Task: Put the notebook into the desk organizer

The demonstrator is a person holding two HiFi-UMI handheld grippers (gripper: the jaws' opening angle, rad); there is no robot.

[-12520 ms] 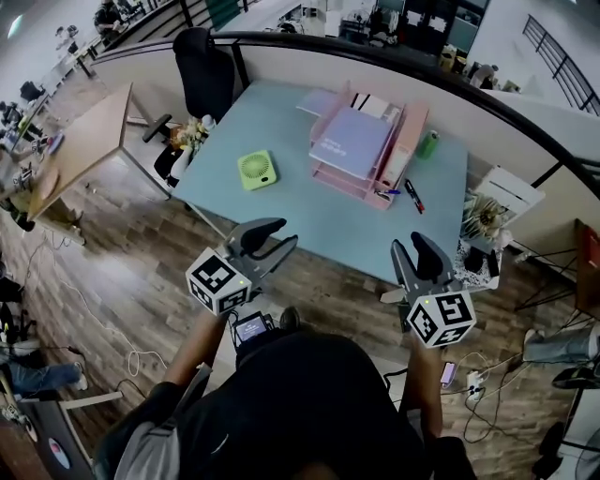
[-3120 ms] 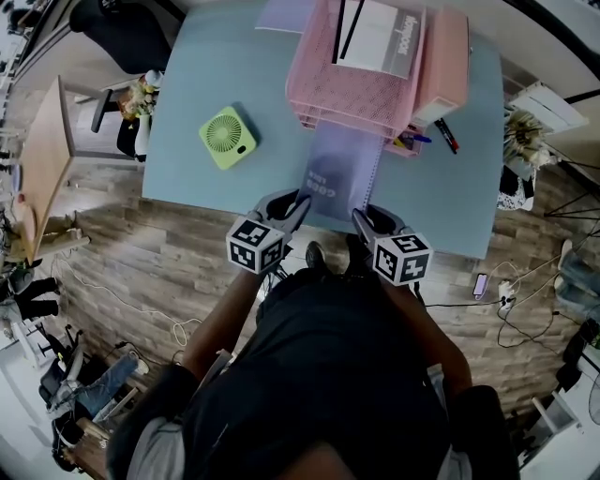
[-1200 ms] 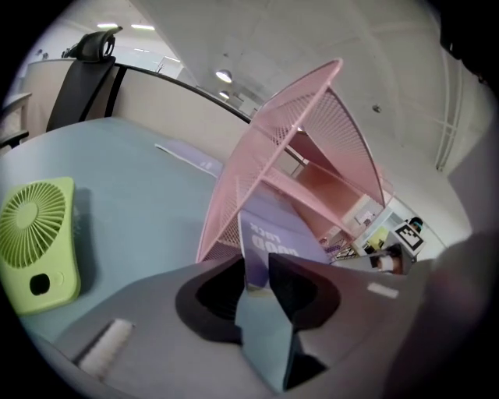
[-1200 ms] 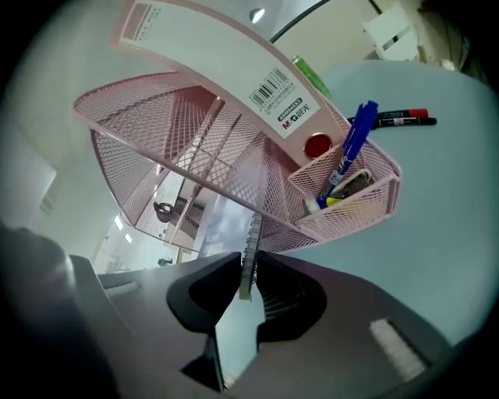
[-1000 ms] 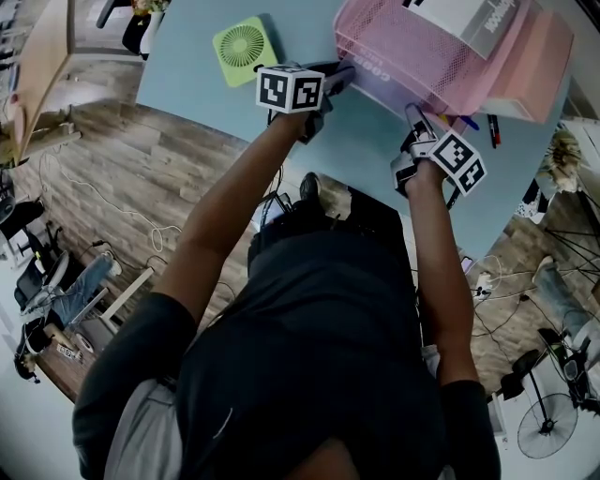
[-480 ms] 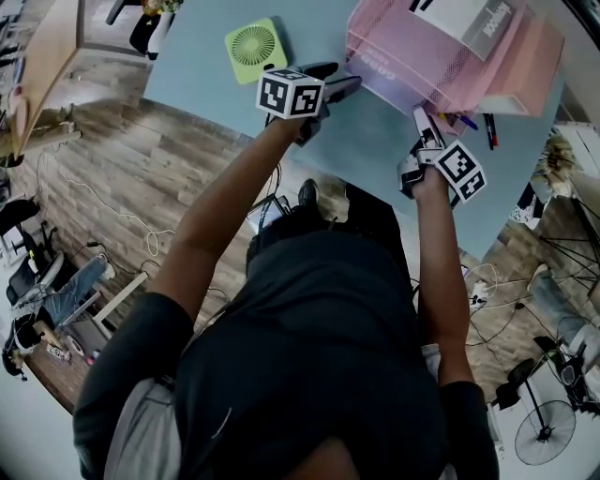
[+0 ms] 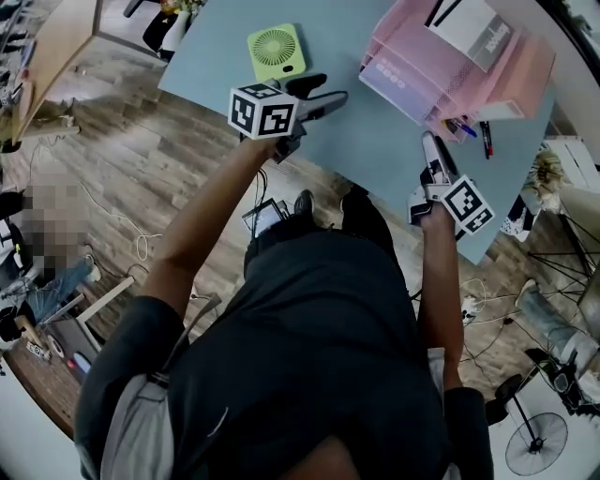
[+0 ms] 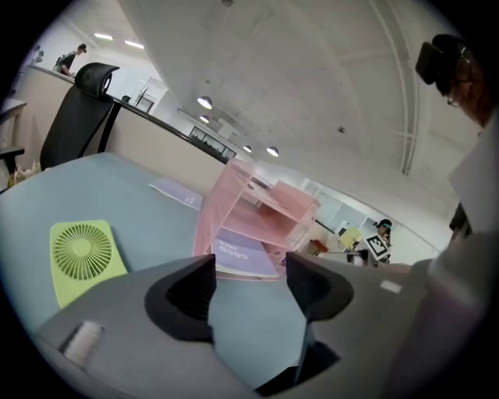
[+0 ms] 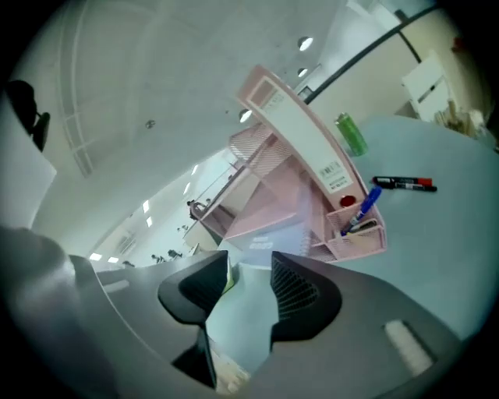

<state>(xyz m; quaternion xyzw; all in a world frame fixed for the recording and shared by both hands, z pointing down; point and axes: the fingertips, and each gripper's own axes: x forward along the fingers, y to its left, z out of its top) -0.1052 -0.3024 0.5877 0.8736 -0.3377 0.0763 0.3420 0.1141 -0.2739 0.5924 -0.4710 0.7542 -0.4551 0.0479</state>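
Observation:
The lavender notebook (image 7: 401, 82) lies in the lowest tray of the pink desk organizer (image 7: 469, 58), its near edge sticking out a little. It also shows in the left gripper view as the notebook (image 8: 243, 254) under the organizer's shelves (image 8: 265, 209). My left gripper (image 7: 328, 89) hangs over the table short of the organizer. Its jaws have just been opening and stand wide, with nothing between them (image 8: 249, 274). My right gripper (image 7: 430, 142) is off the organizer's near right corner. Its jaws opened, then narrowed slightly, and are empty (image 9: 249, 269).
A green square fan (image 7: 275, 47) lies on the blue-grey table (image 7: 375, 141) left of the organizer. Pens (image 9: 362, 214) stand in its front cup, and a marker (image 9: 401, 184) and a green bottle (image 9: 352, 134) lie to its right. A paper pad (image 7: 472, 28) rests on the top tray.
Both grippers have opened, let go of the notebook's near edge and pulled back and up from the organizer. The notebook stays in the lowest tray.

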